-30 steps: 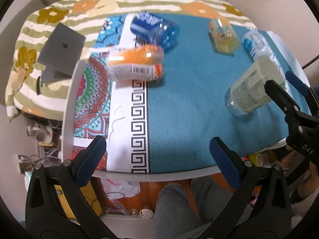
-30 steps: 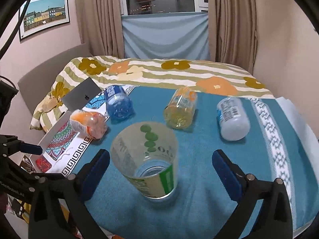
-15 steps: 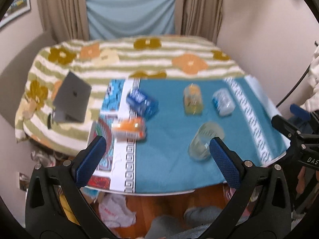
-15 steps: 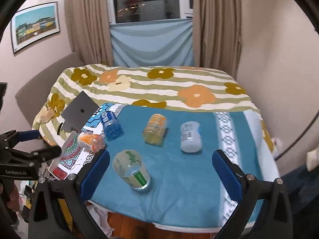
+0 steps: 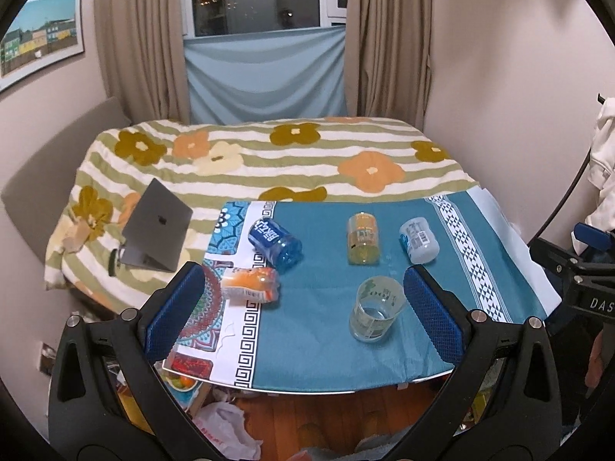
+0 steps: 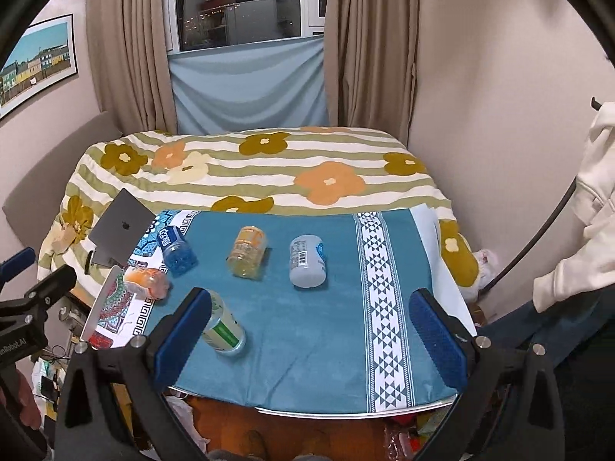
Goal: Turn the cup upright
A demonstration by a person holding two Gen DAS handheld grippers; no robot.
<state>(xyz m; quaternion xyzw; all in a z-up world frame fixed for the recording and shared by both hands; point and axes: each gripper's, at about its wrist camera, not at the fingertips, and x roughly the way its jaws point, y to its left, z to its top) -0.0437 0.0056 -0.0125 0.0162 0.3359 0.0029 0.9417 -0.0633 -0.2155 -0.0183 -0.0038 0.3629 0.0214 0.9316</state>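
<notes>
A clear cup with green print (image 5: 376, 309) stands upright near the front of the teal-clothed table (image 5: 319, 361); in the right wrist view it (image 6: 225, 328) is partly hidden behind a finger. My left gripper (image 5: 301, 309) is open and empty, held back from the table's front edge. My right gripper (image 6: 307, 330) is open and empty, also back from the table. Four more cups lie on their sides: blue (image 5: 275, 244), orange (image 5: 251, 284), yellow (image 5: 363, 238) and white (image 5: 419, 240).
A bed with a flowered quilt (image 5: 269, 157) lies behind the table, with a grey laptop (image 5: 155, 226) on its left side. Walls stand close on the right. Bags and clutter (image 5: 226, 430) lie on the floor under the table.
Both grippers have pulled up and back from the table, so it looks much smaller. The clear cup, between the right fingers a second ago, now stands free and upright.
</notes>
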